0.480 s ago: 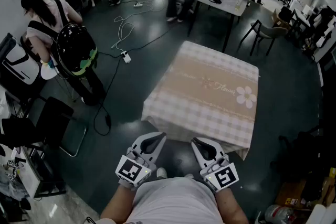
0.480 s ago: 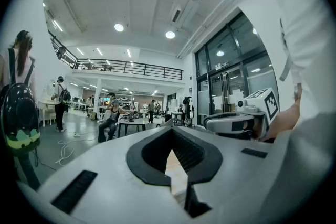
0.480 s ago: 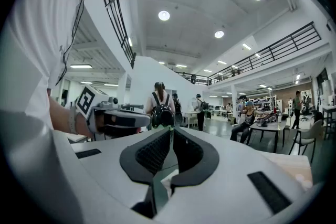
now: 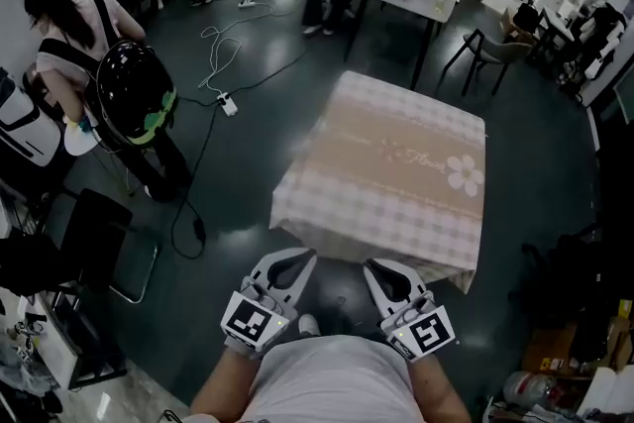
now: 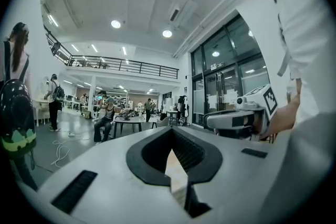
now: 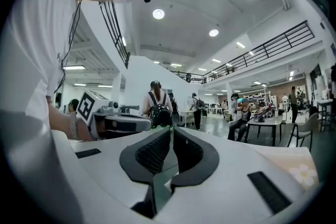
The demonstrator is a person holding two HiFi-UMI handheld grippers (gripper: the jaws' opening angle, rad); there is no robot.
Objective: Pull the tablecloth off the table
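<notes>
Head view: L gripper [image 4: 305,258], R gripper [image 4: 370,265] jaws shut, empty.

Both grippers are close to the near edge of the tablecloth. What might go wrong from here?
1. The left gripper and right gripper are both shut on nothing; pulling now would probably miss the tablecloth.
2. The cloth drapes over every visible side, so gripping unevenly may drag it askew or snag a far corner.
3. A cable lies on the floor to the left; stepping there could trip you.
</notes>
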